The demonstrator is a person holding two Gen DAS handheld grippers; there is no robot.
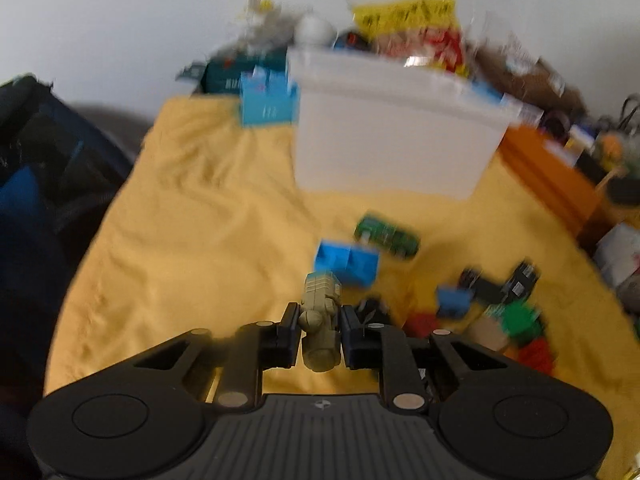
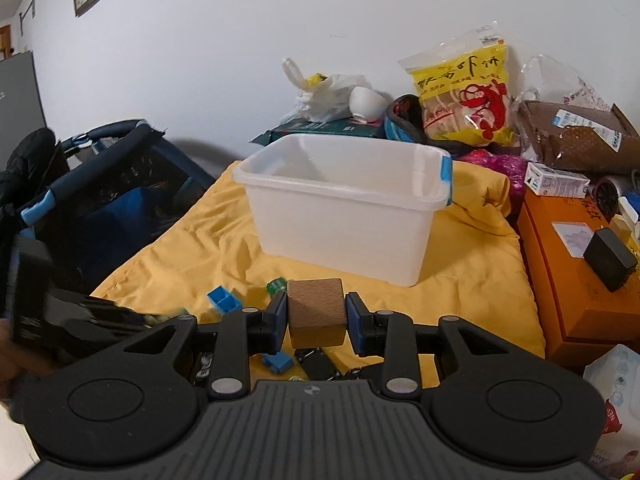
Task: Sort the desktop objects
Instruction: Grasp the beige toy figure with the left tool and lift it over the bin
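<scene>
My left gripper (image 1: 320, 330) is shut on an olive-tan toy figure (image 1: 320, 320), which sticks out forward between the pads above the yellow cloth (image 1: 192, 216). Just past it lie a blue block (image 1: 346, 264) and a green toy car (image 1: 386, 236). My right gripper (image 2: 316, 316) is shut on a wooden cube (image 2: 316, 310), held above the cloth in front of the white plastic bin (image 2: 344, 208). That bin (image 1: 392, 136) also stands ahead in the blurred left wrist view. The left gripper's body (image 2: 60, 320) shows at the left edge of the right wrist view.
A heap of small toys (image 1: 492, 308) in black, blue, green and red lies right of my left gripper. An orange box (image 2: 576, 272) with a black cube on it flanks the cloth's right side. Snack bags (image 2: 464, 92) and boxes crowd the back wall. A dark stroller (image 2: 112, 188) stands left.
</scene>
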